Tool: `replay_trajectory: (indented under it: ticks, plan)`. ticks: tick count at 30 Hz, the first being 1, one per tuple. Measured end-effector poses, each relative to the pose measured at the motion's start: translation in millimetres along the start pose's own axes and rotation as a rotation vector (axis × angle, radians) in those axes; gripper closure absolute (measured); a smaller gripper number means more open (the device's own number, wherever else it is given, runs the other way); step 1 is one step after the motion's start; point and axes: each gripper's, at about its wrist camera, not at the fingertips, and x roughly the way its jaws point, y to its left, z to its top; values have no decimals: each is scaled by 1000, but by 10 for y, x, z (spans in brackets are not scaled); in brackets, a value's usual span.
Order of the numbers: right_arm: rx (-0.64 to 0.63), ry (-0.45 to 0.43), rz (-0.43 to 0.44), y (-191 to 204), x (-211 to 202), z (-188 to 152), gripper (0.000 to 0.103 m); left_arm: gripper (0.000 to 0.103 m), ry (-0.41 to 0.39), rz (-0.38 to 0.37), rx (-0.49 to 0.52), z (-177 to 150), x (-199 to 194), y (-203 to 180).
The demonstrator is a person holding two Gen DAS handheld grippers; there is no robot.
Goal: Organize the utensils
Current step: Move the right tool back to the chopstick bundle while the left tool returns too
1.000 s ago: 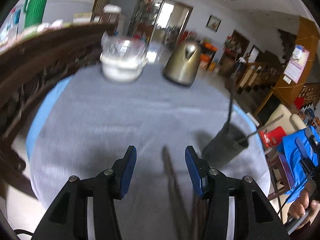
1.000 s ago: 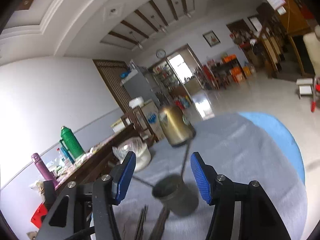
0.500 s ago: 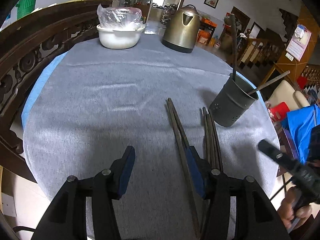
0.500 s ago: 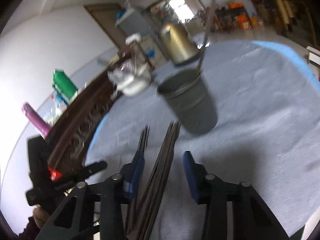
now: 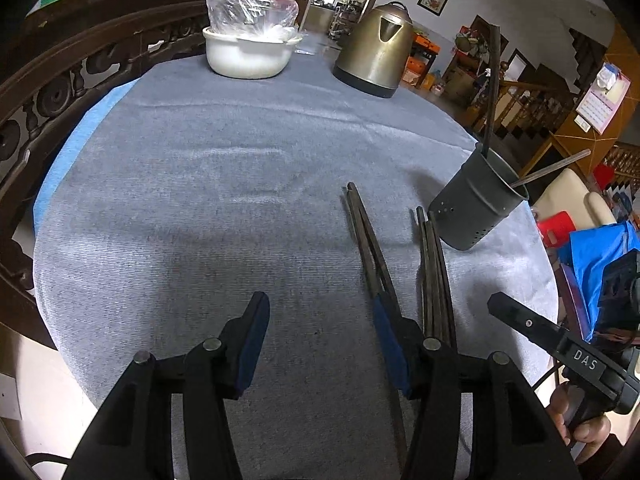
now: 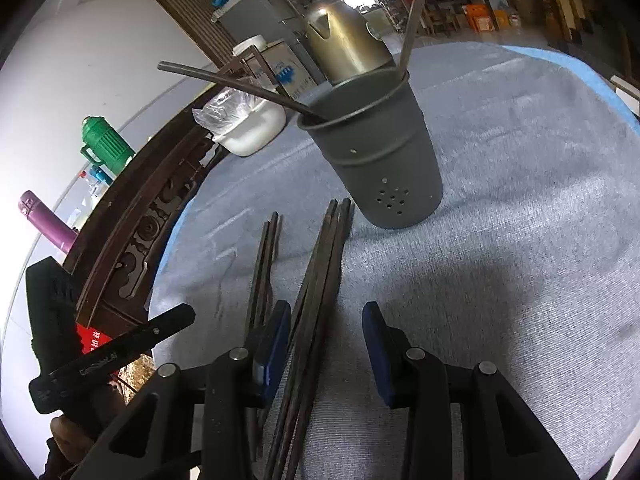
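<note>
Two chopsticks already stand in the holder point(image 6: 384, 152); two bundles lie on the counter point(image 5: 200, 200) — near bundle point(image 6: 316, 300) between the released right hand-held gripper point(image 6: 326, 344); far bundle point(image 5: 366, 236) beside the left hand-held gripper point(image 5: 320, 344), also released, empty.

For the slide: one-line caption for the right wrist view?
Open right gripper straddles a chopstick bundle lying on grey cloth, just short of the perforated utensil holder.

**Camera positions: two wrist fisheyes**

Left wrist: low over the counter point(image 5: 200, 200), looking forward along its tongs point(image 5: 320, 340). Right wrist: close, low, tilted, facing the holder point(image 6: 380, 152). Shared: chopsticks point(image 5: 368, 240) point(image 6: 320, 280), holder point(image 5: 476, 200), kettle point(image 5: 376, 56) point(image 6: 344, 44), bowl point(image 5: 248, 56) point(image 6: 248, 128).
</note>
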Motion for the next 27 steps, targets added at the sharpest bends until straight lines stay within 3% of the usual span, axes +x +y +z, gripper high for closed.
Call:
replay_trajectory:
  ticks: [11, 18, 27]
  plan:
    - [46, 24, -1, -20, 112, 74, 64, 48, 48, -61, -17, 21, 135, -117]
    - [72, 49, -16, -77, 241, 119, 74, 48, 76, -83, -8, 46, 250, -186]
    - [-47, 101, -102, 143, 415, 76, 83, 52, 131, -28, 16, -10, 432, -238]
